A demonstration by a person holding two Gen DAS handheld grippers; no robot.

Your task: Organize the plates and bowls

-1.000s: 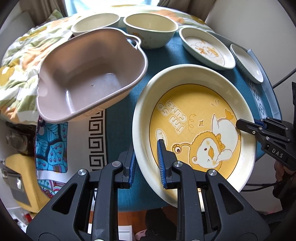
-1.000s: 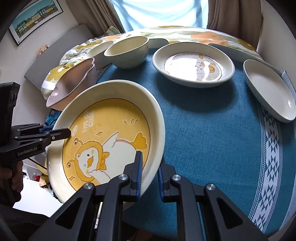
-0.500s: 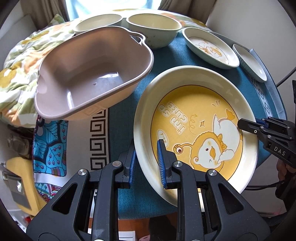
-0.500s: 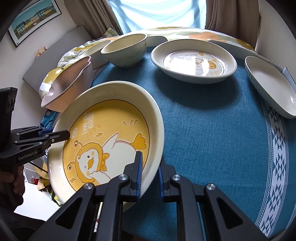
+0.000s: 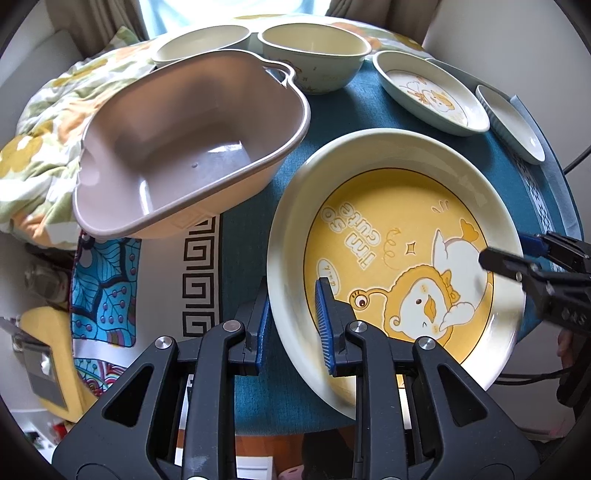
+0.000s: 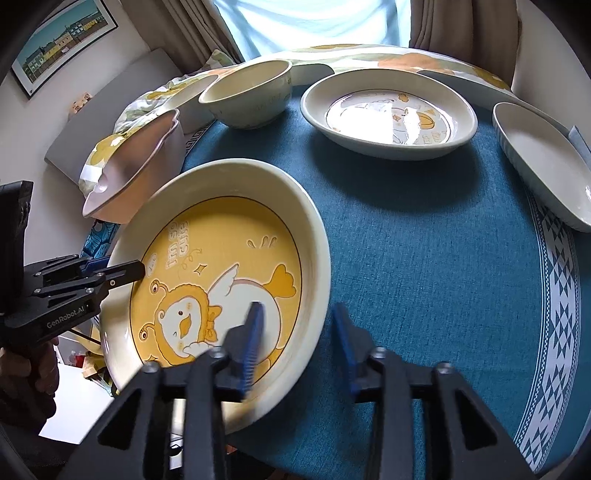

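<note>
blurred: right gripper [image 6: 299, 332] | hidden: yellow plate [image 5: 402, 251] near rim, behind left gripper [image 5: 291, 325]

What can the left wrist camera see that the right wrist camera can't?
Only the left wrist view looks down into the pink tub, and it shows a patterned blue and black cloth below the tub.

Only the right wrist view shows the framed picture on the wall and the window.

Both show the yellow duck plate, the left gripper clamped on its rim, the right gripper opening around the opposite rim, the cream bowl, the smaller duck plate and the blue tablecloth.
</note>
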